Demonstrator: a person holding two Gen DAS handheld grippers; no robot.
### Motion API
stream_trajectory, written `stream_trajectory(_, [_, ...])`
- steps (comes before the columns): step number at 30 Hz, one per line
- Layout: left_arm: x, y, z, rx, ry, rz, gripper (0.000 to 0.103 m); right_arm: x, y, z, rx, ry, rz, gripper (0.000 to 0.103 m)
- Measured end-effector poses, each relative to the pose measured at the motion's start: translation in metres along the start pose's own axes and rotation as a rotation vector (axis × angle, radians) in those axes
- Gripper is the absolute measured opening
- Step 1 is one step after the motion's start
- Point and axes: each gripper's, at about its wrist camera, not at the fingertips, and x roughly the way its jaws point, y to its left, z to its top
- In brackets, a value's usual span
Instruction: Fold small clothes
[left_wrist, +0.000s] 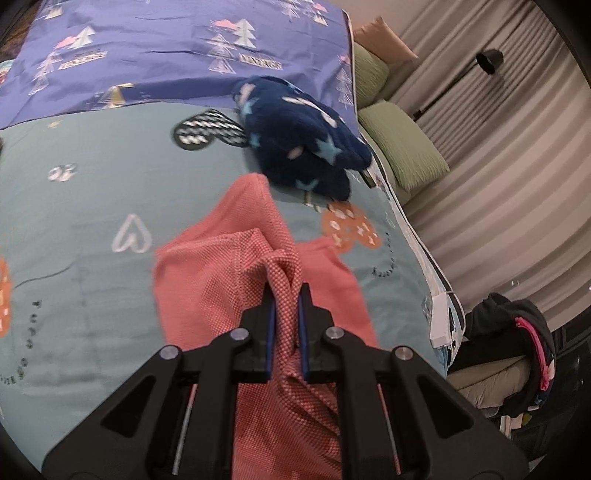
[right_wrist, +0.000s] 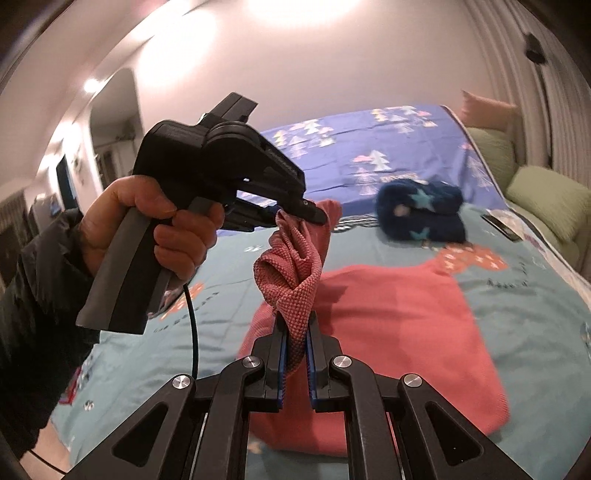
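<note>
A coral-pink knit garment (left_wrist: 207, 266) lies partly spread on the teal bedcover (left_wrist: 74, 206). My left gripper (left_wrist: 287, 293) is shut on a bunched edge of it. In the right wrist view my right gripper (right_wrist: 295, 325) is shut on another bunched part of the pink garment (right_wrist: 399, 314). There a hand (right_wrist: 159, 229) holds the left gripper (right_wrist: 312, 214), which pinches the cloth up above the bed. A twisted strip of fabric hangs between the two grips. The rest of the garment rests flat on the bed.
A folded navy fleece with stars (left_wrist: 306, 136) (right_wrist: 421, 210) sits further up the bed, by a purple tree-print blanket (left_wrist: 147, 44). Green pillows (left_wrist: 402, 147) line the bed's right edge. Dark clothes (left_wrist: 517, 332) are piled on a seat beside the bed. A cable (right_wrist: 192, 325) hangs from the left gripper.
</note>
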Motion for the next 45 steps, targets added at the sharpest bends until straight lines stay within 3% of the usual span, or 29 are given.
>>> stream_trajectory(11, [0.070,-0.067,-0.004,0.077,0.117,0.018,0.012,-0.016,-0.082,-0.015,0.206,0.017,-0.060,0.007])
stream_trajectory(17, [0.107,-0.091,-0.015,0.135,0.186,0.070,0.012,-0.019,-0.110,-0.031,0.306,0.062,-0.047,0.007])
stream_trajectory(31, [0.131,-0.105,-0.026,0.186,0.221,0.143,0.012,-0.020,-0.126,-0.051,0.390,0.107,-0.018,0.007])
stream_trajectory(45, [0.136,-0.114,-0.029,0.215,0.214,0.145,0.013,-0.020,-0.128,-0.053,0.405,0.115,-0.019,0.007])
